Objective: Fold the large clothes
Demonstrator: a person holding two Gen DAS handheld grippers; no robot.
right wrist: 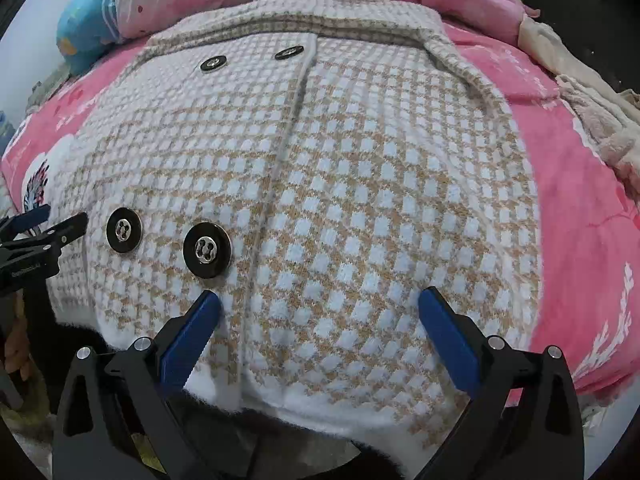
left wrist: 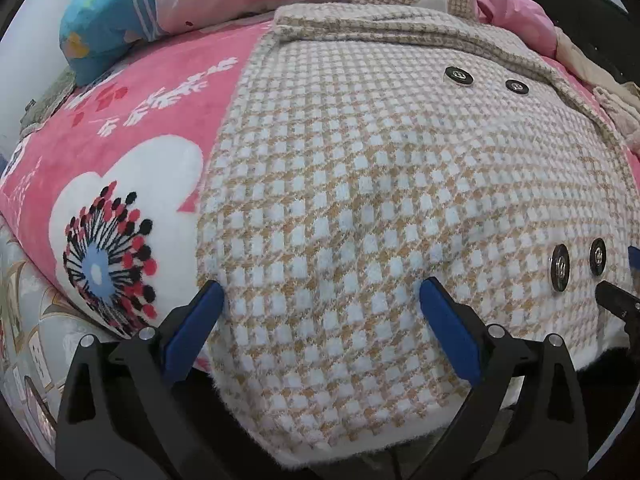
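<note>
A large tan-and-white houndstooth coat (left wrist: 380, 184) lies spread on a pink blanket, front up, with black round buttons (left wrist: 560, 266). My left gripper (left wrist: 322, 300) hovers wide open over the coat's near left hem, nothing pinched between its blue pads. In the right wrist view the same coat (right wrist: 360, 200) fills the picture, its front placket running down the middle and two buttons (right wrist: 207, 250) at the lower left. My right gripper (right wrist: 320, 300) stands wide open over the near hem on the right half. The left gripper (right wrist: 44, 228) shows at that view's left edge.
The pink blanket (left wrist: 160, 92) with white flower prints covers the bed. A blue and pink pillow bundle (left wrist: 120, 12) lies at the back left. Pink and cream garments (right wrist: 580, 92) are heaped along the back right. The bed's near edge drops off just under the hem.
</note>
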